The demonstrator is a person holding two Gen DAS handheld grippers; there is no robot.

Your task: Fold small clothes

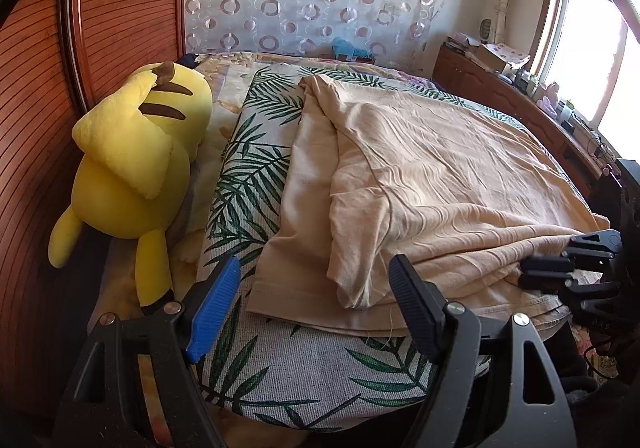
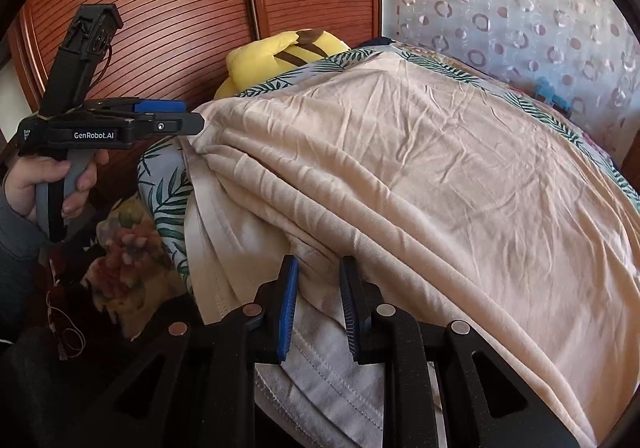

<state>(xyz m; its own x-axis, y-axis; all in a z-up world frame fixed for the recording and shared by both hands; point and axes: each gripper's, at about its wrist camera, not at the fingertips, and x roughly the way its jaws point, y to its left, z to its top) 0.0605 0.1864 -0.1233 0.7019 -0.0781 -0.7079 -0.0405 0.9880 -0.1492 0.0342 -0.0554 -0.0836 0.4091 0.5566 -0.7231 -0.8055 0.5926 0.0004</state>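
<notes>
On the leaf-print cushion [image 1: 256, 176]: beige garment [image 1: 432, 176], folded, ahead of released left gripper [image 1: 316, 312]; right gripper [image 2: 318, 312] parted, straddling its hem; yellow plush toy [image 1: 136, 160] alongside.

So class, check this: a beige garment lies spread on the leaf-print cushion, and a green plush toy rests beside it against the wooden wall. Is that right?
Not quite: the plush toy is yellow, not green, as the left wrist view shows. The beige garment does lie on the leaf-print cushion, with the toy beside it against the wooden wall.
</notes>
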